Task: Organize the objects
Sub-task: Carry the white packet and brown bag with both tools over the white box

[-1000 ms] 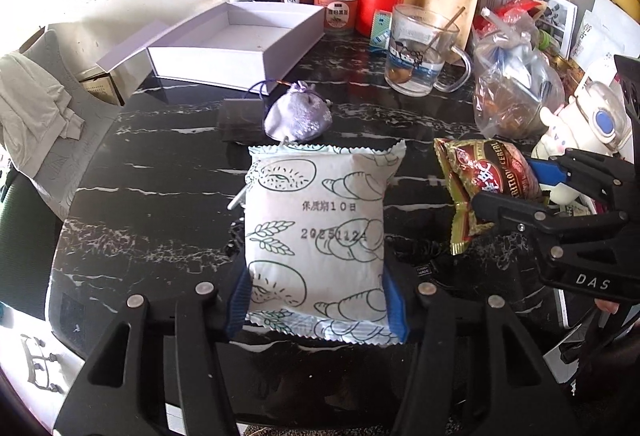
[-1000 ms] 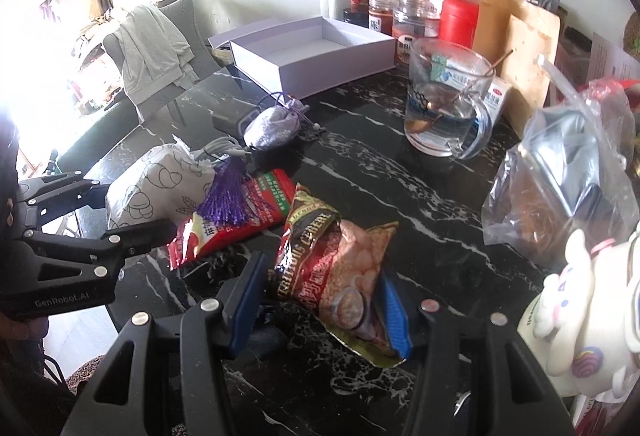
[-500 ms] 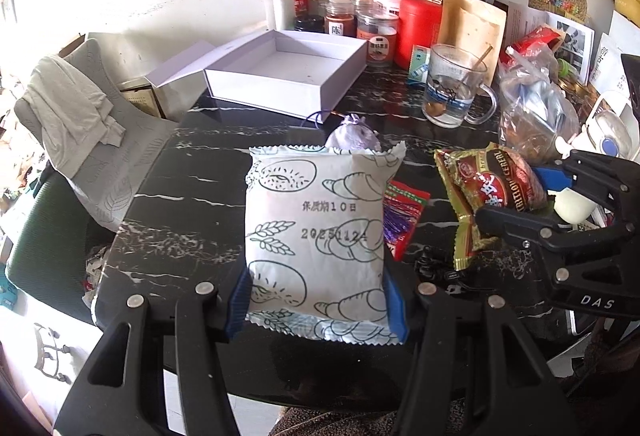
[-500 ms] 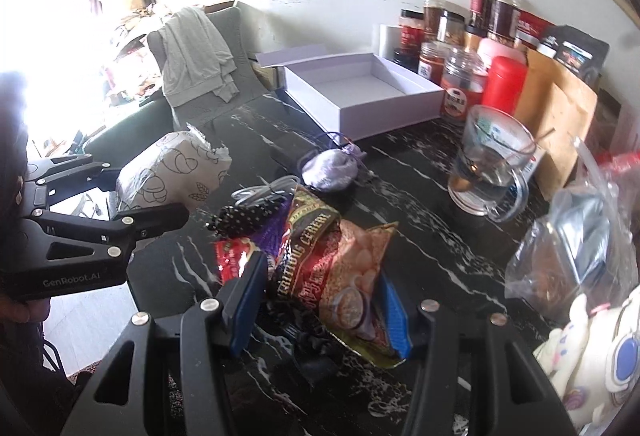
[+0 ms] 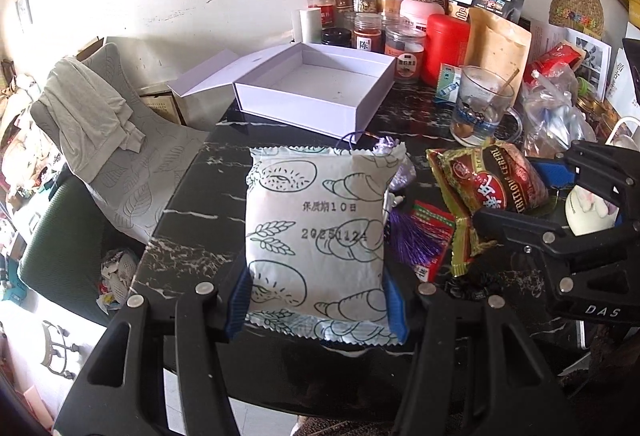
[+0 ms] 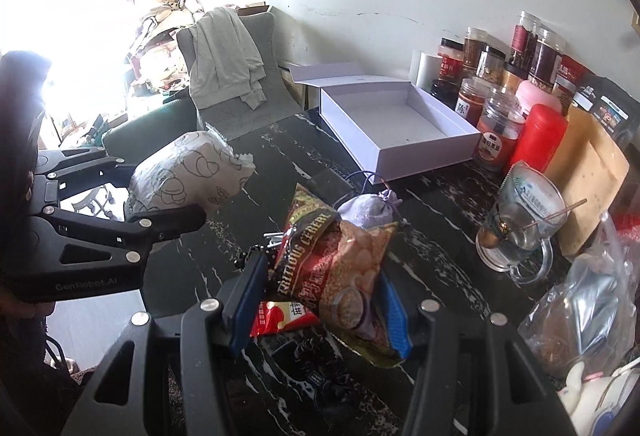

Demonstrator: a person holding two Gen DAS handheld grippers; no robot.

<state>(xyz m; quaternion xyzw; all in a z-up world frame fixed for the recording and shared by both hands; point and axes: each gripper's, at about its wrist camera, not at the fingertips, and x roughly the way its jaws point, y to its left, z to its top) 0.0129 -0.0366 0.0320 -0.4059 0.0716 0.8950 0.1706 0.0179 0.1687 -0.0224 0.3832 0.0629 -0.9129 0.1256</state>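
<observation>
Both packets have been lifted higher off the black table (image 5: 188,211) than a second ago, and more of the white box (image 5: 316,91) is now seen past them. It looks like they are being carried to the box. The white bread packet (image 5: 316,240) is squeezed between the left gripper's (image 5: 316,300) blue pads. It is puffy, with loaves drawn on it. The shiny cereal packet (image 6: 336,268) is pinched by the right gripper (image 6: 320,312).

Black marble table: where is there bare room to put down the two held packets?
The open white box is empty inside. Bare black marble table lies left of the white bread packet. Crowded: jars, glass mug, plastic bag on the right.
</observation>
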